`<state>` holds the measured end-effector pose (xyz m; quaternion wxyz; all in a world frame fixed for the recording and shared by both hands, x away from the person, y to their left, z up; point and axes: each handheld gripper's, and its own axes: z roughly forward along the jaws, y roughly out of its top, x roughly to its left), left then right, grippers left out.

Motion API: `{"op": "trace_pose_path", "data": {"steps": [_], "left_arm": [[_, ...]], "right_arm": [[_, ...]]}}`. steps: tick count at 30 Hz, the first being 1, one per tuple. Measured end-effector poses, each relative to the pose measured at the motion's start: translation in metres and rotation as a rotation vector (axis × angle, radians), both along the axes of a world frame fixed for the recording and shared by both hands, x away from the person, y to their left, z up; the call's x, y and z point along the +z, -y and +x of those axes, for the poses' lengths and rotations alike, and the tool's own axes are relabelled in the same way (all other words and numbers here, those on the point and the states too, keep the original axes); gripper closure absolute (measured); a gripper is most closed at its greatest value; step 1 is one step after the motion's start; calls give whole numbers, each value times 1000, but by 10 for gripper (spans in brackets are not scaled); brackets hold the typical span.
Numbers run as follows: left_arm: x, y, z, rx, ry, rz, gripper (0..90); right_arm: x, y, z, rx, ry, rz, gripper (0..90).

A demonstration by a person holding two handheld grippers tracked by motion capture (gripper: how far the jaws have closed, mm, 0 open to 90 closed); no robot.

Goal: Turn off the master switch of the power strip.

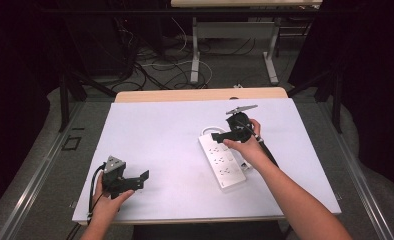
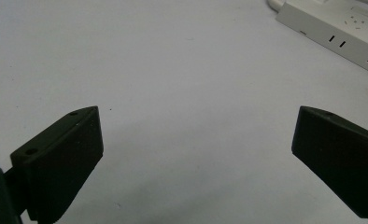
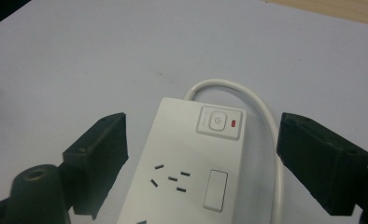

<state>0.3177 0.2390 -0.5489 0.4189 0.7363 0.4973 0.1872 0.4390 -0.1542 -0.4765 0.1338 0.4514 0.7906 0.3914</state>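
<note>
Two grippers are at work over the white tabletop (image 1: 165, 130). Nearest the person, the left gripper (image 1: 135, 181) rests low at the near left, its jaws spread wide with nothing but bare surface between them. It looks parked there out of the way, though it points roughly toward the work, since a corner of the white power strip (image 1: 222, 157) shows at the far right of its own view.

Farther out and to the right, the power strip lies flat on the tabletop, face and sockets up. Its long axis runs diagonally, the near end toward the person's right forearm, the far end angled away and to the left. That far end carries the power button (image 3: 217, 122), beside it a small red indicator (image 3: 234, 123), and the white cord (image 3: 247, 93) loops out from there and bends back along the strip's side.

The right gripper (image 1: 233, 134) hovers over that switch end, jaws well apart and straddling the strip's width without touching it. Held so, it seems placed to work the button rather than to grasp the body.
</note>
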Motion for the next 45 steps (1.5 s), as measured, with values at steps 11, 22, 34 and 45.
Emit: {"op": "trace_pose_path", "data": {"steps": [11,22,34,45], "left_arm": [[1,0,-1,-3,1,-3,22],[0,0,0,2,9,-7,22],[1,0,0,5,2,-11,21],[0,0,0,10,4,-12,22]], "right_arm": [[3,11,-21,17,58,-42,38],[6,34,-45,11,115,-88,0],[7,67,-68,-29,144,-95,0],[-4,106,-86,-110,151,-67,0]]}}
